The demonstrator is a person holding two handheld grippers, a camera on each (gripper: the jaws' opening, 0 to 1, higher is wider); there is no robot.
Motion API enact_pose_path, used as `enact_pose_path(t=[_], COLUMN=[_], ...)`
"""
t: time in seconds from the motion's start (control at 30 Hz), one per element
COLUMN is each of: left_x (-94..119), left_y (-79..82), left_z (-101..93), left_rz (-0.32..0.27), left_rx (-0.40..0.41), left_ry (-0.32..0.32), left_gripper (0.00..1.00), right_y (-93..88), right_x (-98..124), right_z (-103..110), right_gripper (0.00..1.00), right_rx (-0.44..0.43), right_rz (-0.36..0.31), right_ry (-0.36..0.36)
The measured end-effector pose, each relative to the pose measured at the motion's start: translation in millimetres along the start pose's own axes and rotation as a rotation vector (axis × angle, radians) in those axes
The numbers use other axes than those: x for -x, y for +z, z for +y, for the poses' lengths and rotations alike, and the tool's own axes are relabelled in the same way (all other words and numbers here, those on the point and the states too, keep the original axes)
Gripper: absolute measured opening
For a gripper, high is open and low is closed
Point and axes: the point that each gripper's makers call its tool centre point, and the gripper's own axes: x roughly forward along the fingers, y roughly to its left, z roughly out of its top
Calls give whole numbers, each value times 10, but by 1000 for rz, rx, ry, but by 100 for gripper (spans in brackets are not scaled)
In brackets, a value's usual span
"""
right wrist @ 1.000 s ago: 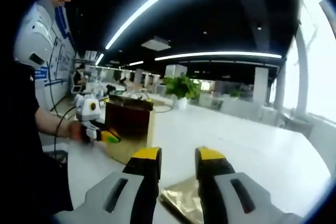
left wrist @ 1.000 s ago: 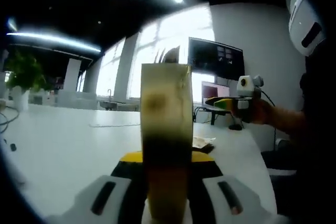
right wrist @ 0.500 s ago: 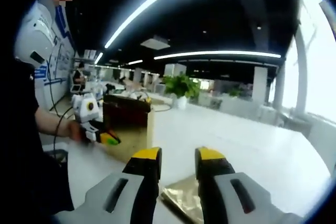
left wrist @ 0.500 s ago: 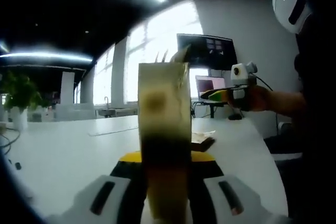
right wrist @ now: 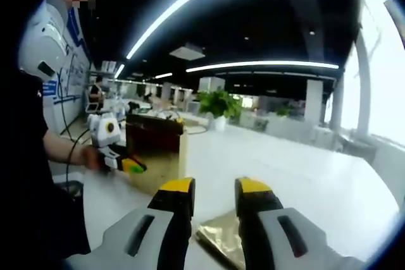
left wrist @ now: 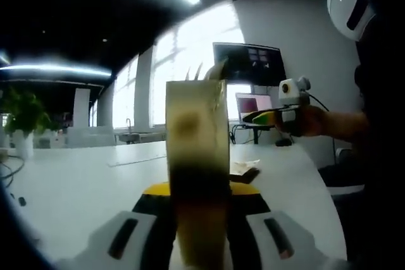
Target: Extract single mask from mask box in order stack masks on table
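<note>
My left gripper (left wrist: 199, 189) is shut on the gold mask box (left wrist: 197, 156), which stands upright and edge-on between its jaws, with a mask edge poking out of its top. In the right gripper view the same box (right wrist: 157, 156) is off to the left, with the left gripper (right wrist: 123, 164) clamped on its near side. My right gripper (right wrist: 215, 189) is open with a narrow gap and nothing in it, hovering over flat gold mask packets (right wrist: 221, 241) on the white table (right wrist: 304, 175). The left gripper view has the right gripper (left wrist: 269, 117) above the same packets (left wrist: 243, 170).
A person's body and sleeve stand at the table's edge (right wrist: 38, 175). Behind the right gripper are a dark wall monitor (left wrist: 250, 64) and a laptop (left wrist: 253, 102). Potted plants (right wrist: 218, 107) stand on the far side of the table, and cables (left wrist: 9, 165) lie at its left.
The left gripper view has shifted a little since one second ago, so the camera moved. The box stays clamped and the right gripper stays open over the packets.
</note>
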Motion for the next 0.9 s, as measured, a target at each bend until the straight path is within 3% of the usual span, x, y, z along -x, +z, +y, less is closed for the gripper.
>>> enact_pose_path(t=[0.27,0.5,0.9], left_x=[5,8,26], left_y=[52,53,97], left_z=[-17,-13,-14], left_rz=[-23,-26,-50], left_rx=[-20,-19,-25], left_ry=[-1,3,2], left_gripper=[32,31,32], right_y=[23,175,443], right_x=[50,55,-43], right_z=[-14,1,71], right_gripper=[22,22,22], right_rx=[-3,0,87], right_rz=[-8,-47,-38], right_ry=[9,32,85])
